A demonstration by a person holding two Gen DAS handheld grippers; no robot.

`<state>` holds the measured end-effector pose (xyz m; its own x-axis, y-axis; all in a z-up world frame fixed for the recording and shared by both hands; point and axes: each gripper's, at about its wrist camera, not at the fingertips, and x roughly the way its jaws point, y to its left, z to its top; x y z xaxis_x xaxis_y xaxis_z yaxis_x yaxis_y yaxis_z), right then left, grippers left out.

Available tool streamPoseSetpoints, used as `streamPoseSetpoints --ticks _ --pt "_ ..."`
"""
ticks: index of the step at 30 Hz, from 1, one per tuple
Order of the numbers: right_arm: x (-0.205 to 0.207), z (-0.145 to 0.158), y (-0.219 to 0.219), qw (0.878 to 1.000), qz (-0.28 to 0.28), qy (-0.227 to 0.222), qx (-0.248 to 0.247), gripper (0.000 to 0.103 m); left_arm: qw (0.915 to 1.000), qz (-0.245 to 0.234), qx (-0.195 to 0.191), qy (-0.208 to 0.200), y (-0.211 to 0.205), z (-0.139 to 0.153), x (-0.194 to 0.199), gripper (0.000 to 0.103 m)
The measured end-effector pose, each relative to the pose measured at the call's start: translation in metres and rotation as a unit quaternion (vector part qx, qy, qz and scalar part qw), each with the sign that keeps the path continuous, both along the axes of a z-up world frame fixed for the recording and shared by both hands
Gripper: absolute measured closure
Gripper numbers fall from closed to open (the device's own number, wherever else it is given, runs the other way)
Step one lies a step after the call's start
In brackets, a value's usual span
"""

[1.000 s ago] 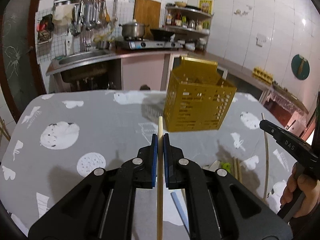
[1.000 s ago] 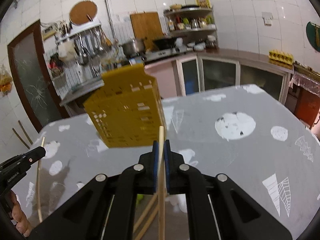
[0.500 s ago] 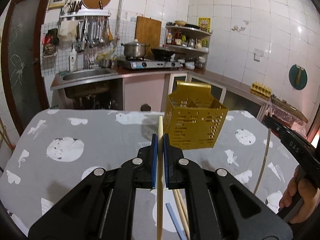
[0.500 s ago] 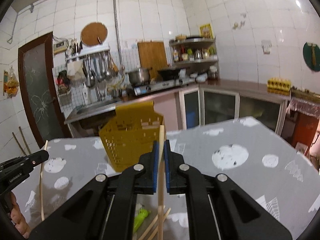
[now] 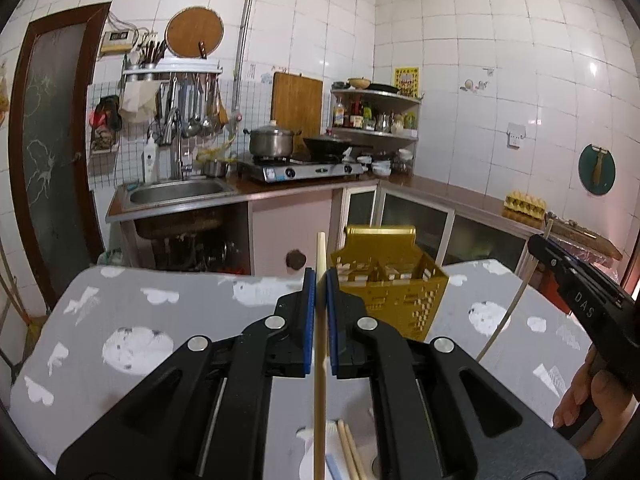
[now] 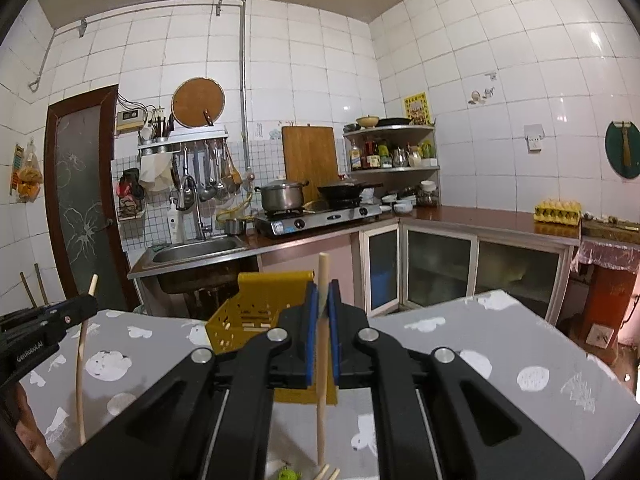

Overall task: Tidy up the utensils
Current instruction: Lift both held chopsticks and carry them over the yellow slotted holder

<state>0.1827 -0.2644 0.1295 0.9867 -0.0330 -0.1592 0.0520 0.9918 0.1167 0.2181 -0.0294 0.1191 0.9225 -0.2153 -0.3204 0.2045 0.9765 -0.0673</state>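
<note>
My left gripper (image 5: 320,276) is shut on a pale wooden chopstick (image 5: 319,392) that stands upright between its blue pads. The right gripper (image 6: 322,289) is likewise shut on a second upright chopstick (image 6: 321,408). A yellow perforated utensil basket (image 5: 394,294) stands on the grey table beyond both grippers, just right of the left chopstick; in the right wrist view the basket (image 6: 246,322) sits just left of the pads. Each view catches the other gripper at its edge: the right one (image 5: 540,242) and the left one (image 6: 91,305), both carrying their sticks above the table.
Loose chopsticks (image 5: 349,456) and a white-and-blue item lie on the patterned grey table (image 5: 160,320) below my grippers, with a small green thing (image 6: 286,473) beside them. Behind the table are a sink (image 5: 176,192), a stove with pots, and cabinets.
Both grippers have risen and tipped upward with their chopsticks still clamped. The basket and table now sit lower in both views, and more of the wall shows.
</note>
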Motion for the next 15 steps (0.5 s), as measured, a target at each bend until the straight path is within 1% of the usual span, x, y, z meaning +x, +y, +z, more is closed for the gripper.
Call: streamPoseSetpoints --ticks 4,7,11,15 --pt "0.013 0.019 -0.001 1.000 0.004 -0.006 -0.008 0.097 0.9997 -0.009 -0.003 -0.022 -0.007 0.022 0.009 0.099" --pt "0.023 0.035 -0.004 1.000 0.007 -0.013 -0.004 0.097 0.9991 -0.013 -0.003 -0.040 -0.014 0.038 0.019 0.099" --pt "0.038 0.056 -0.004 1.000 0.011 -0.021 -0.003 0.097 0.9969 -0.031 -0.018 -0.070 -0.023 0.064 0.039 0.099" --pt "0.053 0.082 -0.001 0.999 0.011 -0.042 -0.013 0.097 0.9944 -0.036 -0.036 -0.092 -0.033 0.084 0.057 0.099"
